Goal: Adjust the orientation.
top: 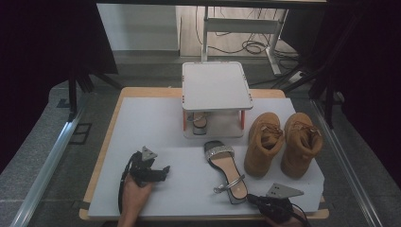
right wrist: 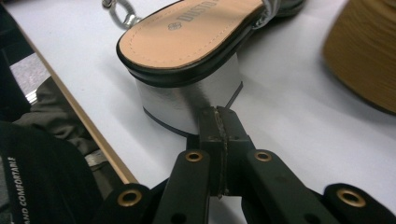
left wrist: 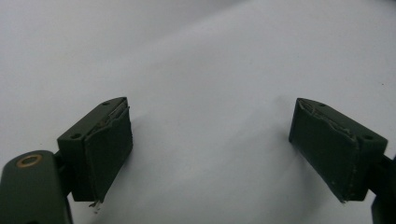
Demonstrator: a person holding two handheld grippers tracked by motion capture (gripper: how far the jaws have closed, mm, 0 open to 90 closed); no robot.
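1. A white two-tier plastic rack with orange posts (top: 217, 85) stands at the far middle of the table (top: 142, 123).
2. A second sandal (top: 200, 121) sits on the rack's lower shelf.
3. A black strappy block-heel sandal (top: 226, 171) lies in front of the rack.
4. Two tan suede lace-up boots (top: 283, 144) stand side by side to that sandal's right.
5. The right gripper (right wrist: 219, 116) sits at its heel; the left gripper (top: 163, 169) rests well to its left.

Black grippers (right wrist: 219, 135), brass-ringed screws, seemingly worn grey pads (left wrist: 109, 149).
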